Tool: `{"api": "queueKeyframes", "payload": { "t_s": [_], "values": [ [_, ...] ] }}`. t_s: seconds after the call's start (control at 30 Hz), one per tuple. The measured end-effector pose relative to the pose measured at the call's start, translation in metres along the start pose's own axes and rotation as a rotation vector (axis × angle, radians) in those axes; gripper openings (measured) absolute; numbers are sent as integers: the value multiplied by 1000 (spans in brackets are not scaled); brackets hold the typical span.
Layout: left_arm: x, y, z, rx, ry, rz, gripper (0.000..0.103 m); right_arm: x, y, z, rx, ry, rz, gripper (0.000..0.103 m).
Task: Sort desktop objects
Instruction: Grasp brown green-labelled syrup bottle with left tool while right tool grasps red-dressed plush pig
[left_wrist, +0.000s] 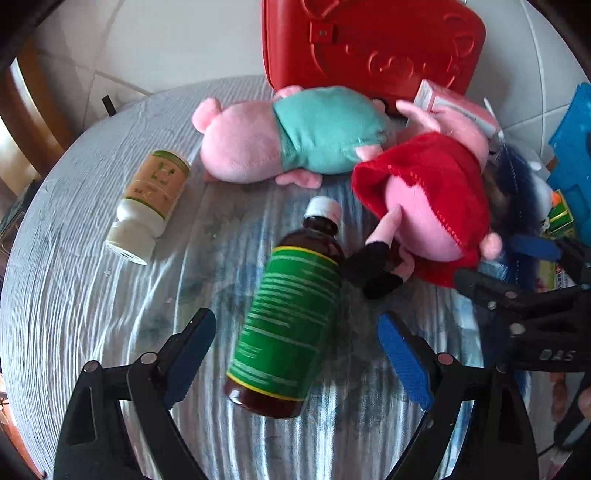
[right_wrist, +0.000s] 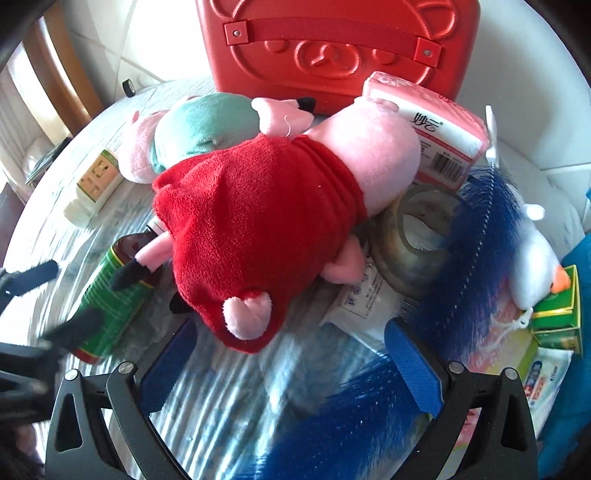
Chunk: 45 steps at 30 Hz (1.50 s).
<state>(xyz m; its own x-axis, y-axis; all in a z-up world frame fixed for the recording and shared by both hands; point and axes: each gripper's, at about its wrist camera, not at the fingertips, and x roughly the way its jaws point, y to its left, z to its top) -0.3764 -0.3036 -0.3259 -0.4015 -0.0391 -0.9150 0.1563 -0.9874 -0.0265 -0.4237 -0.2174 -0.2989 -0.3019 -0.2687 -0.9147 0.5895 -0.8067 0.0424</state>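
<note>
A dark bottle with a green label (left_wrist: 288, 325) lies on the round table between the open jaws of my left gripper (left_wrist: 299, 363); it also shows in the right wrist view (right_wrist: 110, 302). A pink pig plush in a red dress (right_wrist: 266, 229) lies just ahead of my open right gripper (right_wrist: 291, 365), which touches nothing; it also shows in the left wrist view (left_wrist: 424, 206). A second pig plush in a green top (left_wrist: 295, 133) lies behind it. A white pill bottle (left_wrist: 151, 206) lies at the left. The right gripper (left_wrist: 517, 266) shows at the left view's right edge.
A red case (right_wrist: 332, 48) stands at the table's back. A pink tissue pack (right_wrist: 428, 125), a tape roll (right_wrist: 410, 236), a blue-and-white furry toy (right_wrist: 480, 229), green boxes (right_wrist: 557, 314) and paper packets (right_wrist: 365, 295) crowd the right side. The patterned tablecloth (left_wrist: 74, 314) covers the table.
</note>
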Motion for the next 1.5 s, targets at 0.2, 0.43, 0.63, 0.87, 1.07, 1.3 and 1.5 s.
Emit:
{"api": "queueKeyframes", "payload": {
  "t_s": [0.2, 0.43, 0.63, 0.87, 1.07, 1.3, 1.5],
  "values": [
    [29, 23, -1, -91, 31, 40, 55, -11, -5, 5, 16, -25, -2, 103],
    [34, 52, 13, -169, 0, 65, 55, -11, 5, 26, 26, -59, 58, 103],
    [47, 50, 27, -163, 0, 63, 55, 23, 20, 45, 22, -35, 33, 103],
    [41, 41, 12, -143, -1, 51, 53, 32, 23, 36, -61, -26, 23, 80],
    [23, 44, -19, -149, 35, 21, 52, 4, 39, -6, -234, 31, 41, 77],
    [-2, 49, -33, -154, 13, 19, 52, -20, 42, -48, -227, 127, 118, 87],
    [-23, 19, -13, -119, -35, 16, 51, -46, 21, -28, -31, 46, 163, 103]
  ]
}}
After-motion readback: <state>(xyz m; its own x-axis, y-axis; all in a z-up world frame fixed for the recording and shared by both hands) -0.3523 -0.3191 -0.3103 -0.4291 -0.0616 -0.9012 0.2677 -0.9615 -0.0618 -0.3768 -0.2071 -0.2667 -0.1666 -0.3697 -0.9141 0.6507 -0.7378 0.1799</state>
